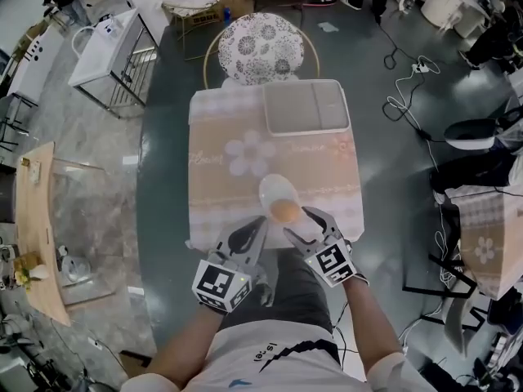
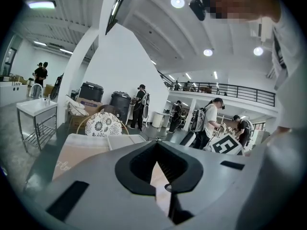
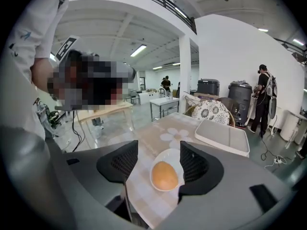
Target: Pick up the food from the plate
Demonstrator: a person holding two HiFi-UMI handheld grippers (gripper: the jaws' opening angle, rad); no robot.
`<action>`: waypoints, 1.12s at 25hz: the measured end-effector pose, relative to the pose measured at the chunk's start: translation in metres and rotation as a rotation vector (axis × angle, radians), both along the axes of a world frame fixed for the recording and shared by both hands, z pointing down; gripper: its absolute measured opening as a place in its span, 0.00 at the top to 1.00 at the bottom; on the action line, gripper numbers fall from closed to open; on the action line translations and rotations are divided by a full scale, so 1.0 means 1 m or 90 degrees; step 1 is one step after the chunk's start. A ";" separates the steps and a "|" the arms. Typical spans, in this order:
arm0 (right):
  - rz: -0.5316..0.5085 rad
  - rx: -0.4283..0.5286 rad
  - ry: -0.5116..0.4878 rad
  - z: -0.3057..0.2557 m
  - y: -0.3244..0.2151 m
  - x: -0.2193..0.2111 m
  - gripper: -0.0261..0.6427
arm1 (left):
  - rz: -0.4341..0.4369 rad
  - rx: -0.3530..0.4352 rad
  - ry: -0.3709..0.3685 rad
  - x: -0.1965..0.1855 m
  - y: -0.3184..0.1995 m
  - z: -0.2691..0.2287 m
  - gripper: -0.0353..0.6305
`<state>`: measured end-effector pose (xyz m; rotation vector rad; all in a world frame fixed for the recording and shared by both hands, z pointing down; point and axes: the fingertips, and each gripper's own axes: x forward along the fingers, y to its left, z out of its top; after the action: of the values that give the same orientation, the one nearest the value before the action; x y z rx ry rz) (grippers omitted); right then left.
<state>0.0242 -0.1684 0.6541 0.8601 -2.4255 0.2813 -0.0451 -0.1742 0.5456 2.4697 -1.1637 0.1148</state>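
A rounded orange-brown piece of food (image 1: 284,211) is lying at the near end of a white oval plate (image 1: 272,188). The plate is sitting flat by the desk's (image 1: 221,178) near edge.

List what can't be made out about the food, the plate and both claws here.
- Food: a smooth orange lump in the head and right gripper views, too plain to identify.
- Plate: in the head view its near right edge overlaps the right claw; touching or apart, cannot tell.
- Left gripper view: the left claw itself blocks plate and food.

White shirt (image 1: 270,359), dark trim, small logo; possibly dark shorts (image 1: 299,291).
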 end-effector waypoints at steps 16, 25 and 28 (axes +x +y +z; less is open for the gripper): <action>-0.104 -0.032 0.033 0.123 -0.012 0.004 0.52 | 0.029 -0.032 -0.022 0.013 -0.016 0.081 0.94; -0.117 -0.039 0.053 0.152 -0.018 0.001 0.50 | 0.031 -0.034 -0.033 0.013 -0.018 0.098 0.94; -0.127 -0.031 0.076 0.159 -0.019 -0.001 0.51 | 0.027 -0.032 -0.033 0.010 -0.019 0.099 0.94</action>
<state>0.0233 -0.1875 0.8131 0.5917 -2.3602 0.2060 -0.0355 -0.1927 0.6447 2.4610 -1.1163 0.2198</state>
